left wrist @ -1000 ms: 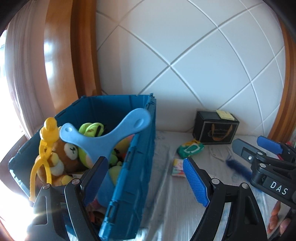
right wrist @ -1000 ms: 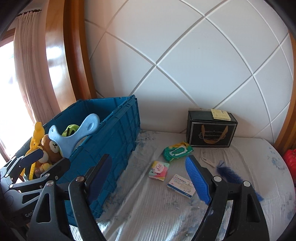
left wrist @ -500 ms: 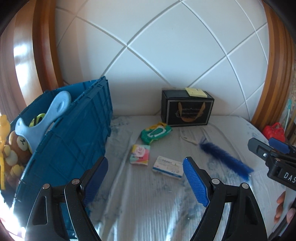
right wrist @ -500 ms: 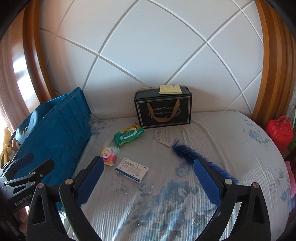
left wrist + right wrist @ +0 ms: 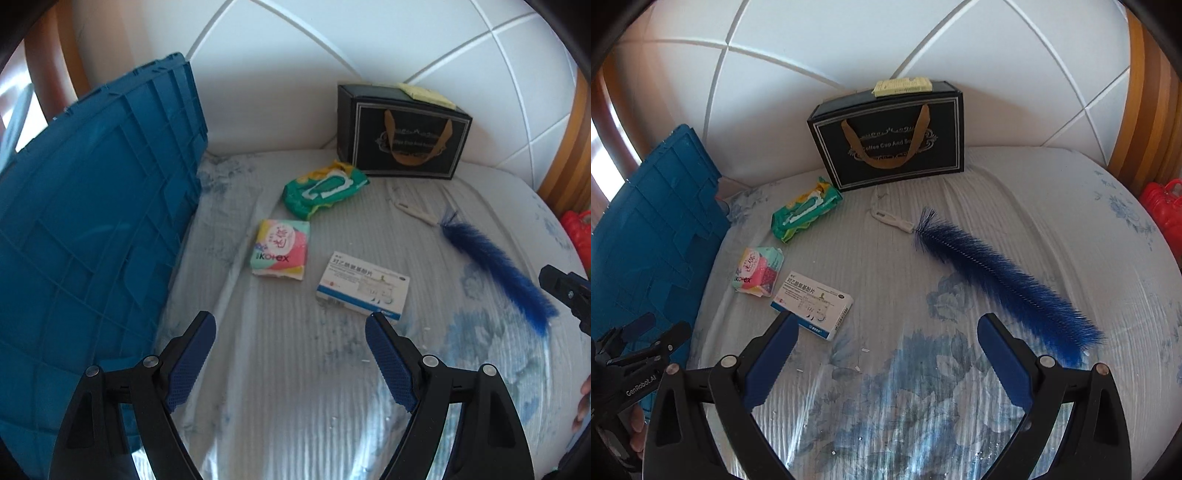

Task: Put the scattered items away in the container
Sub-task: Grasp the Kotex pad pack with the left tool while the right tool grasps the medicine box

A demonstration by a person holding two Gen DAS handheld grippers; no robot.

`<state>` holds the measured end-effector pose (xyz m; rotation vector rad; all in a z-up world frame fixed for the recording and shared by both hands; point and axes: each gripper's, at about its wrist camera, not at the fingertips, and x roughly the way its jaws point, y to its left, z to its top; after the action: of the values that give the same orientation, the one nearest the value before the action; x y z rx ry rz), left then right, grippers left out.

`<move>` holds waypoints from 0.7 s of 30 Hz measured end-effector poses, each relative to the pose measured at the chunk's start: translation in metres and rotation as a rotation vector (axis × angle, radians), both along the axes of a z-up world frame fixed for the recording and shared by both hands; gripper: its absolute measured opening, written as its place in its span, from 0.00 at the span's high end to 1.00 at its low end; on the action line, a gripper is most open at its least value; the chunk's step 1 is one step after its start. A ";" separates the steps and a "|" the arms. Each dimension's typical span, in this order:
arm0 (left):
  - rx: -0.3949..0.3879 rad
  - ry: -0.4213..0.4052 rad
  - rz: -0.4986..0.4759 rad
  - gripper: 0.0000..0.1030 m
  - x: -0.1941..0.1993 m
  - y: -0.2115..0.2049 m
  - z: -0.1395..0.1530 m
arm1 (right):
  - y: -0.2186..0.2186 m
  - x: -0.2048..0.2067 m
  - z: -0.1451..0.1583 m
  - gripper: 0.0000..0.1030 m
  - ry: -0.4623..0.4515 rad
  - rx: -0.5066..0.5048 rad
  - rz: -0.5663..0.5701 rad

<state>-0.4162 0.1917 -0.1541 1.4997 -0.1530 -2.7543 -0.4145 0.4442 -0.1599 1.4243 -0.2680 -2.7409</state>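
A blue crate [image 5: 92, 221] stands at the left of the bed; it also shows in the right wrist view [image 5: 646, 240]. On the sheet lie a green wipes pack [image 5: 325, 186] [image 5: 805, 212], a colourful Kotex pack [image 5: 280, 249] [image 5: 757, 271], a white medicine box [image 5: 364, 286] [image 5: 812, 304] and a blue bristle brush [image 5: 495, 273] [image 5: 997, 280] with a white handle. My left gripper [image 5: 290, 325] is open and empty, just short of the medicine box. My right gripper [image 5: 888, 325] is open and empty, between the medicine box and the brush.
A black gift box [image 5: 402, 131] [image 5: 890, 136] with a yellow pad on top stands against the white padded headboard [image 5: 849, 44]. A red bag [image 5: 1163, 206] sits at the right edge. Wooden frame posts flank the headboard.
Both grippers swung right, away from the crate, and came lower and closer to the items on the bed. The toys in the crate have left view. Both stay open.
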 end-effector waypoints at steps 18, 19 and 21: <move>0.008 -0.133 0.014 0.19 -0.132 -0.016 -0.122 | -0.060 -0.100 -0.108 0.04 -0.150 -0.006 0.208; 0.001 -0.136 0.018 0.19 -0.137 -0.017 -0.128 | -0.065 -0.102 -0.111 0.04 -0.149 -0.001 0.227; -0.004 -0.148 0.022 0.19 -0.144 -0.020 -0.141 | -0.075 -0.104 -0.117 0.04 -0.147 0.013 0.268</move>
<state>-0.5602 0.1718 -0.2948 1.6930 -0.1409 -2.6235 -0.5184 0.3691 -0.2767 1.5423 -0.0575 -2.4352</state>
